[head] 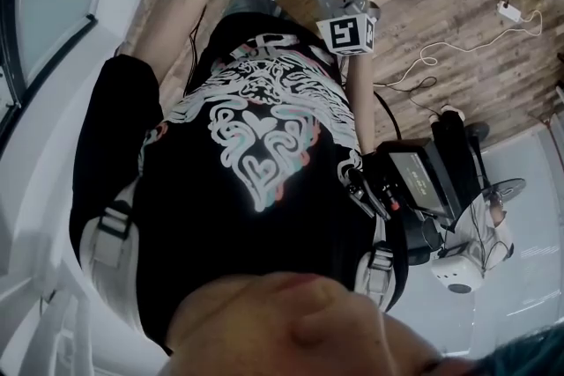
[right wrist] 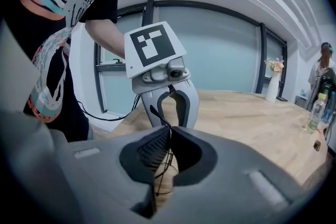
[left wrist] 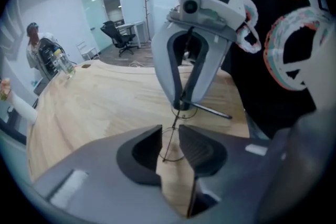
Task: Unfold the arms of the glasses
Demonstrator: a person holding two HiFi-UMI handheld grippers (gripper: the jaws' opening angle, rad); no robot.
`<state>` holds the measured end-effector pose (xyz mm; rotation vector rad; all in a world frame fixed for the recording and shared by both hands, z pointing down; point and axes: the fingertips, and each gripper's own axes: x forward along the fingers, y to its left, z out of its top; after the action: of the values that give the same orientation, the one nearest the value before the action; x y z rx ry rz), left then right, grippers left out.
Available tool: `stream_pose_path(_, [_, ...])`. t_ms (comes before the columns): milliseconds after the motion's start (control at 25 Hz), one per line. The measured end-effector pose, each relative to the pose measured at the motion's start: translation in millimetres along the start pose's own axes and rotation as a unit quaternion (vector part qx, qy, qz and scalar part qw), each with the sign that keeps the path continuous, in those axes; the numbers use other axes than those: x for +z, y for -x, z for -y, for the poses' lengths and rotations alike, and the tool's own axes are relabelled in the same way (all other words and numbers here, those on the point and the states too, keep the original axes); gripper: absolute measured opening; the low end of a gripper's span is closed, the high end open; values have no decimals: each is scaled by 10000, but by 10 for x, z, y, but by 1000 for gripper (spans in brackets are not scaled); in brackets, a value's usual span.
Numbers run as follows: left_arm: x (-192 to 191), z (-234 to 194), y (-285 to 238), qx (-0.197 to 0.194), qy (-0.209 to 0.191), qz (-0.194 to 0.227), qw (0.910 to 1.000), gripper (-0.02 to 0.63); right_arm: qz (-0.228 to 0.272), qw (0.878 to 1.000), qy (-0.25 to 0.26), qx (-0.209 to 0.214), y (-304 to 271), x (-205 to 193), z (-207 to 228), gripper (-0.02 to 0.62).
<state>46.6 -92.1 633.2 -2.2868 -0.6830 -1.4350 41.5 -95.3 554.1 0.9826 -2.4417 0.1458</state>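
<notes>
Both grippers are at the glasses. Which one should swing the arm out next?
Left, probably. The right gripper is shut on the glasses and can anchor the frame; the left gripper has jaws slightly apart around the rim, so it looks freer to take the temple arm.

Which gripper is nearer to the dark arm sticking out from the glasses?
Right. The arm starts at the right gripper tips; the left gripper is farther, around a lens rim.

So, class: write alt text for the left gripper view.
Thin wire-rimmed glasses hang between the slightly parted jaws of the left gripper, pinched by the right gripper opposite, above a wooden table.
</notes>
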Motion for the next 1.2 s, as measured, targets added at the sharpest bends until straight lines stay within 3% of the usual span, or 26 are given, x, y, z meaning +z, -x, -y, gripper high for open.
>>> stream_pose_path(200, [11,-49,-29,-314,-121,-96,9994,94,-81,9999,95,117,-2,15,62,8])
stream_pose_path(560, [193,-45,-113,-750,-67,91,9971,87,-2,9998,98,168,3,22,83,8])
stream_pose_path(720, [195,37,-191,-895,-219,-29,9957,8,20,9998,96,153,19,7,72,8])
stream_pose_path(1040, [179,37,-218,-916,101,162,9956,-5,132,9996,-198,-136,101,-48,220,8])
stream_pose_path(1200, [218,50,-234,-874,499,358,9943,-6,332,9972,-597,-290,161,-108,283,8])
